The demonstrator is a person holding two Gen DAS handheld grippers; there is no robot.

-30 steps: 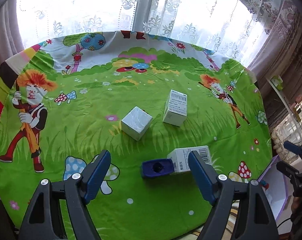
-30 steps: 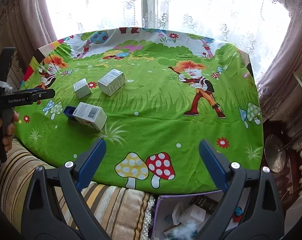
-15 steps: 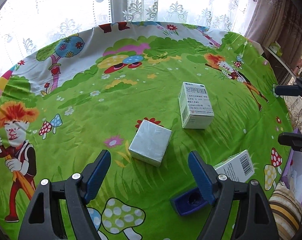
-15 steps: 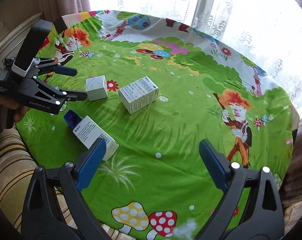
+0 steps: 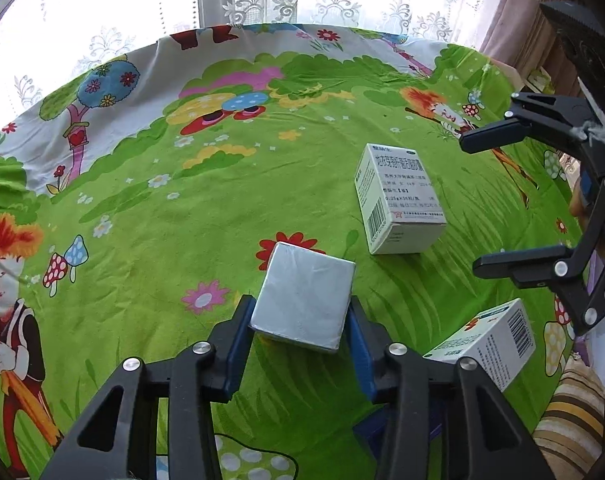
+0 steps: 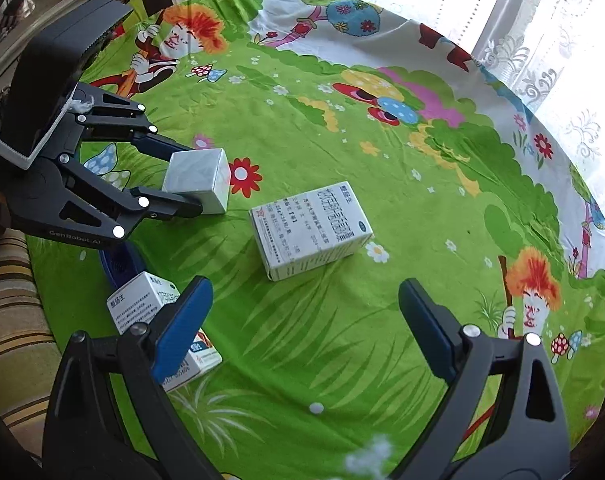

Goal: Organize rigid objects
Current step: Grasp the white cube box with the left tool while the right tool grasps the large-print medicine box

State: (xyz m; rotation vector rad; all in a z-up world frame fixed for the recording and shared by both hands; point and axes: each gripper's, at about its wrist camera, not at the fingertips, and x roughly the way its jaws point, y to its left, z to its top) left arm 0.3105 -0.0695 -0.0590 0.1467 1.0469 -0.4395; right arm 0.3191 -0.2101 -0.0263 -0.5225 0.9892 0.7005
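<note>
Two left gripper (image 5: 300, 322) fingers clamp the silver box (image 5: 302, 300) by its flat sides; probably light, stiff, slightly slick. Right gripper (image 6: 302, 320) fingers gape, empty.

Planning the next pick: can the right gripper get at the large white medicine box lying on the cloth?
Probably yes. The right gripper is open, the medicine box lies ahead of it with bare cloth between, and the left gripper is off to the side, shut on the silver box.

Blue tray (image 6: 116, 262) mostly hidden behind left gripper (image 6: 184, 178) and barcode box (image 6: 158, 322).
</note>
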